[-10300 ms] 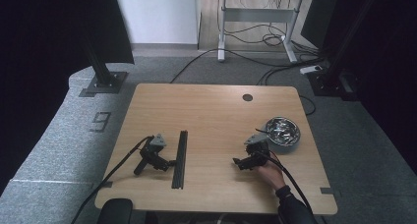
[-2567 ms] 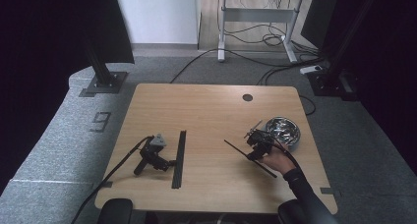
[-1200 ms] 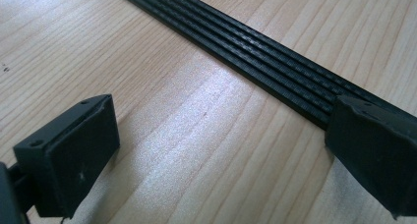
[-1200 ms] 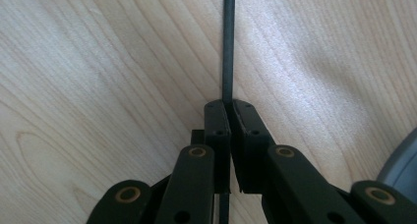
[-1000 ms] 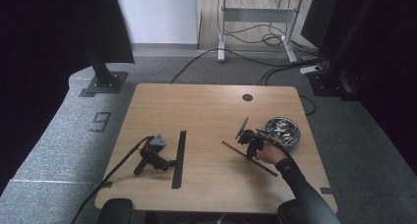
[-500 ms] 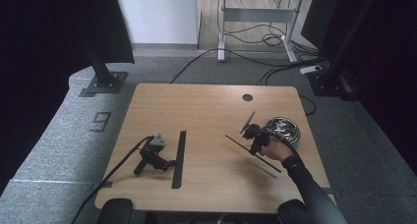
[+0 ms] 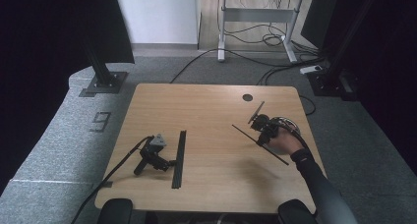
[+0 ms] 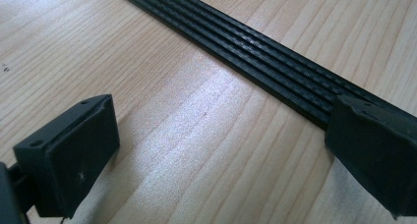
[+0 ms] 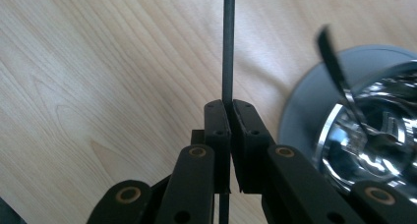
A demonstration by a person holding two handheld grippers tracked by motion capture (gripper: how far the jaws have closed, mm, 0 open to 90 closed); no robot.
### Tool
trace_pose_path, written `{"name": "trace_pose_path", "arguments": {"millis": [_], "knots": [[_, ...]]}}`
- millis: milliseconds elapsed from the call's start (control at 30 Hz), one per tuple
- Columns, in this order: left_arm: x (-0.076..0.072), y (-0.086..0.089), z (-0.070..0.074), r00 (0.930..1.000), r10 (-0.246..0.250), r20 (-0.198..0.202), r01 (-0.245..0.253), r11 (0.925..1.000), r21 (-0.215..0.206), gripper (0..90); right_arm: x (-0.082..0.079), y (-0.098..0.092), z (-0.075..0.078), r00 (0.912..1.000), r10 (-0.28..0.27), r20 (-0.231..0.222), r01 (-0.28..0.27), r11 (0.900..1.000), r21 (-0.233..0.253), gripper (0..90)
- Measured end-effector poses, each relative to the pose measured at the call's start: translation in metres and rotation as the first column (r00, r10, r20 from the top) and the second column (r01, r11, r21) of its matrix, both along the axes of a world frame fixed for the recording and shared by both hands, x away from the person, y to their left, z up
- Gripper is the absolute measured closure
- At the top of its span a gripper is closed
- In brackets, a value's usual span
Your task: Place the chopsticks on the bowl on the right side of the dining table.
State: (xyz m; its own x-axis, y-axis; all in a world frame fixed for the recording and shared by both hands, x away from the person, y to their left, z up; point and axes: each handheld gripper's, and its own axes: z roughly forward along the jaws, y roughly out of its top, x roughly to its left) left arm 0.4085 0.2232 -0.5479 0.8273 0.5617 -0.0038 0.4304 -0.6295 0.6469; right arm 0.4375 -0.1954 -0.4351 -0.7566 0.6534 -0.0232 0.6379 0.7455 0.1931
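Soft even light, dark surroundings

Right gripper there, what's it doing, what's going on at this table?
A person's hand holds the right gripper, its fingers shut on a thin black rod, lifted over the wooden table next to a shiny metal bowl. The left gripper lies on the table with nobody holding it, fingers open, beside a flat black ribbed strip.

Thin black strip (image 7: 260,144), lifted, clamped mid-length
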Motion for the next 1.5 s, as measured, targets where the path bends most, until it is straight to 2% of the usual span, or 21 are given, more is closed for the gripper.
{"name": "trace_pose_path", "arguments": {"millis": [267,500,1067,1500], "knots": [[0.0,0.0,0.0,1.0,0.001,-0.001,-0.001,1.0,-0.001,0.0,0.006,-0.013,0.02,0.999,-0.029,0.035,0.03,0.999,-0.013,85.8],[0.0,0.0,0.0,1.0,-0.001,0.0,0.001,1.0,0.001,0.0,0.017,-0.027,0.025,0.9957,-0.072,0.058,0.073,0.997,-0.02,85.9],[0.0,0.0,0.0,1.0,-0.001,0.0,0.001,1.0,0.0,0.0,0.04,-0.046,-0.001,0.9862,-0.16,0.044,0.161,0.986,-0.035,85.9],[0.0,0.0,0.0,1.0,0.001,0.0,-0.001,1.0,-0.001,0.0,0.044,-0.053,-0.02,0.983,-0.183,0.014,0.183,0.983,-0.029,85.7]]}}
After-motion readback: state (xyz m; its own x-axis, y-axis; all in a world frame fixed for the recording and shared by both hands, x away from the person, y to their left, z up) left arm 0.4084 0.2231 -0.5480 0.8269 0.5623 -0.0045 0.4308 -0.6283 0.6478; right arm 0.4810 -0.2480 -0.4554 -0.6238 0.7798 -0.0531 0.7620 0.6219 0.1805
